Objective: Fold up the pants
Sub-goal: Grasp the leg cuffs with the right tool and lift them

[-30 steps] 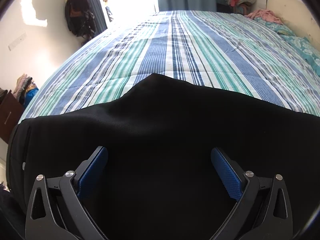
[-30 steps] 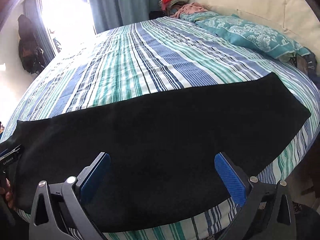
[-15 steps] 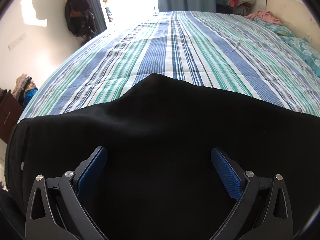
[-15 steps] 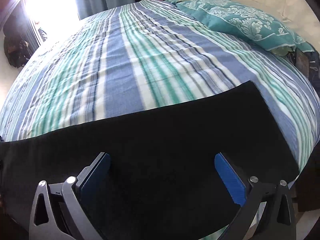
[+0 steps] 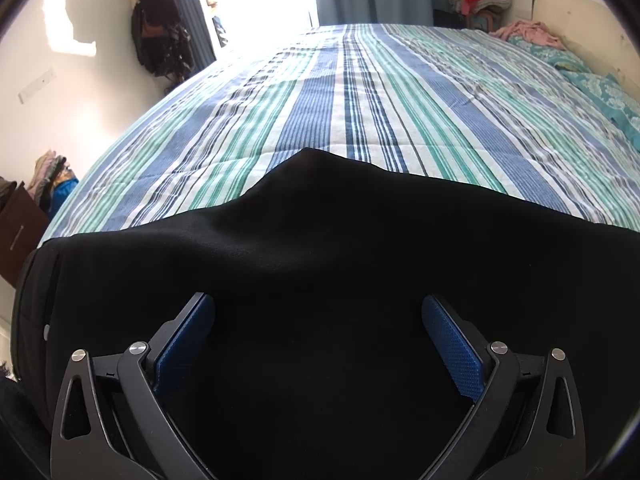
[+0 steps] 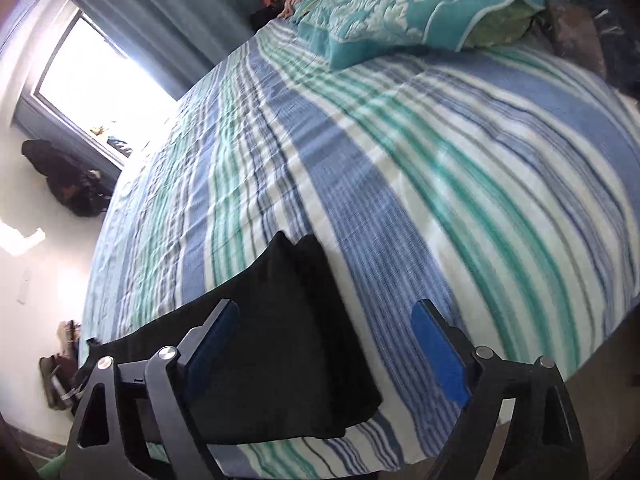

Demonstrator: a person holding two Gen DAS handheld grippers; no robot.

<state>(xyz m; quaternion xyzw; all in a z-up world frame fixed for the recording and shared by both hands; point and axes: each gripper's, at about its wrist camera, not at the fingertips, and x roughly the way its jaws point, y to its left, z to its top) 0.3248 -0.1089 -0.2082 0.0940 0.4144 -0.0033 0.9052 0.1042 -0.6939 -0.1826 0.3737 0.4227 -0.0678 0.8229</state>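
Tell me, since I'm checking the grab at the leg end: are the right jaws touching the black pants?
Cannot tell. In the right wrist view the right gripper is closing over the hem of the black pants, but whether its pads meet cloth isn't clear.

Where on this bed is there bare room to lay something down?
The striped sheet is bare from the far edge of the black pants to the window side, and past the pants' hem up to the teal pillow. Crowded: the near edge under the pants, and the head end.

Matt black cloth pants (image 5: 320,280)
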